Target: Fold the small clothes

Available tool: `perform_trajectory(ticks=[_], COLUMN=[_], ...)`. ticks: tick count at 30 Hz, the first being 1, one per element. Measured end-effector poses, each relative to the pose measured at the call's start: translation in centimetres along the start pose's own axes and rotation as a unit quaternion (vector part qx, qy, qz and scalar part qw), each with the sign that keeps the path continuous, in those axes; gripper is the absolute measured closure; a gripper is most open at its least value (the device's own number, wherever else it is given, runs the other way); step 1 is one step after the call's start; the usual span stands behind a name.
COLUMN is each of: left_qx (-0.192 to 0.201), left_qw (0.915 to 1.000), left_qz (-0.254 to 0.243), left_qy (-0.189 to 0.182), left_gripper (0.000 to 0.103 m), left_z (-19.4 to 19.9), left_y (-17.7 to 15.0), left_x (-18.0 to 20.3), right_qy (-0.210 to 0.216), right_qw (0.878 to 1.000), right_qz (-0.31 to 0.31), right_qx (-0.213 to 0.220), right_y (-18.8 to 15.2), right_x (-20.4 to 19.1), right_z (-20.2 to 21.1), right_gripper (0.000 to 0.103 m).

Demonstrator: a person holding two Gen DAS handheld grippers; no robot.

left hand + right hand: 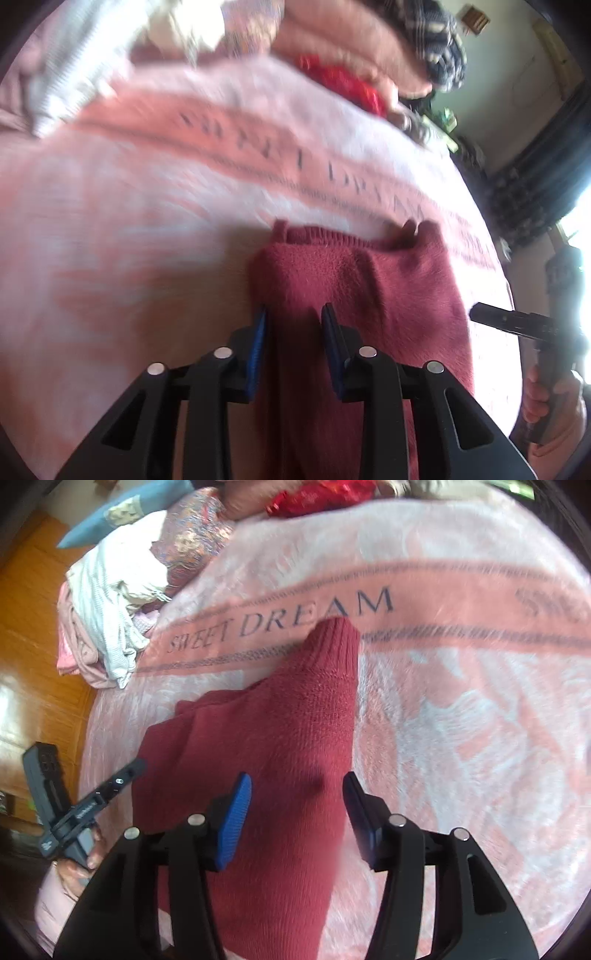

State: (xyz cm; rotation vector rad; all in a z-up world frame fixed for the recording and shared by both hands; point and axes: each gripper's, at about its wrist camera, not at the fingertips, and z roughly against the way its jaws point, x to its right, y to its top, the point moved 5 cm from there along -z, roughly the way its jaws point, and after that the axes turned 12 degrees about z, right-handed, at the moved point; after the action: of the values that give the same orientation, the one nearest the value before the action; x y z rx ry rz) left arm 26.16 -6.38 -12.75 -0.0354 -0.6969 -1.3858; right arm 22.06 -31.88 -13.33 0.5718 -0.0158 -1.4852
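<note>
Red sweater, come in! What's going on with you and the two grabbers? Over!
Left gripper open, right gripper open, both over the red sweater. Sweater flat on pink blanket, partly folded. Nothing in the way; clothes pile off at the edge.

Red knit sweater [280, 746] between parted right claw [297, 805]

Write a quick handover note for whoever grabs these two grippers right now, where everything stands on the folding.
Left tongs: open, over the near left part of the dark red knit sweater, gripping nothing.
Right tongs: open, over the sweater's right part, also empty.
The sweater lies on the pink blanket, a ribbed cuff pointing away. Unfolded clothes pile at the far left edge.
Done: sweater laid out.
Left: fold it, then the pile.
</note>
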Motion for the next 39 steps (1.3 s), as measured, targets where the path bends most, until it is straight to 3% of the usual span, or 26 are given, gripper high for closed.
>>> perform_trajectory(ticks=[2,6,10,13,14,17,20,23,27,31,39], left_qx=[0.019,-0.004,-0.016,-0.026,-0.023,-0.021,-0.013,0.002,0.021,0.043,0.076], left_qw=[0.9994,0.9993,0.9957,0.9951,0.9943,0.9945,0.9954,0.9962,0.9956,0.9922,0.9880], left_qz=[-0.018,-0.034,-0.064,-0.051,-0.055,-0.058,-0.052,-0.038,-0.026,-0.049,-0.064], left_qy=[0.021,0.018,0.065,0.081,0.088,0.085,0.080,0.079,0.088,0.106,0.118], left_gripper=[0.071,0.069,0.066,0.052,0.047,0.045,0.046,0.046,0.034,0.031,0.024], left_z=[2.7,5.3,4.1,2.6,2.1,2.0,3.9,6.7,10.4,13.8,19.1], left_y=[-1.6,-6.1,-8.5,-8.8,-8.9,-9.3,-9.2,-9.2,-9.7,-10.8,-14.5], left_x=[0.4,1.4,1.3,-0.4,-1.0,-1.4,-0.9,-0.4,-0.1,0.7,1.4], right_qy=[-0.010,-0.013,-0.044,-0.093,-0.098,-0.086,-0.072,-0.086,-0.107,-0.123,-0.105], right_qw=[1.000,0.999,0.997,0.992,0.991,0.994,0.996,0.995,0.993,0.990,0.991], right_qz=[0.026,0.043,0.049,0.064,0.065,0.045,0.031,0.037,0.050,0.063,0.061], right_qx=[0.001,-0.018,-0.048,-0.059,-0.057,-0.054,-0.042,-0.019,0.007,0.028,0.060], right_y=[-1.2,-4.8,-7.3,-8.2,-8.3,-8.6,-8.8,-9.1,-10.0,-11.3,-15.5], right_x=[-1.6,-4.3,-5.3,-5.1,-5.0,-4.6,-5.0,-6.0,-7.7,-9.1,-11.8], right_z=[1.6,2.2,0.0,-1.8,-2.2,-2.3,-0.3,2.6,6.4,9.2,12.5], right_gripper=[0.050,0.050,0.052,0.051,0.050,0.049,0.051,0.037,0.025,0.023,0.016])
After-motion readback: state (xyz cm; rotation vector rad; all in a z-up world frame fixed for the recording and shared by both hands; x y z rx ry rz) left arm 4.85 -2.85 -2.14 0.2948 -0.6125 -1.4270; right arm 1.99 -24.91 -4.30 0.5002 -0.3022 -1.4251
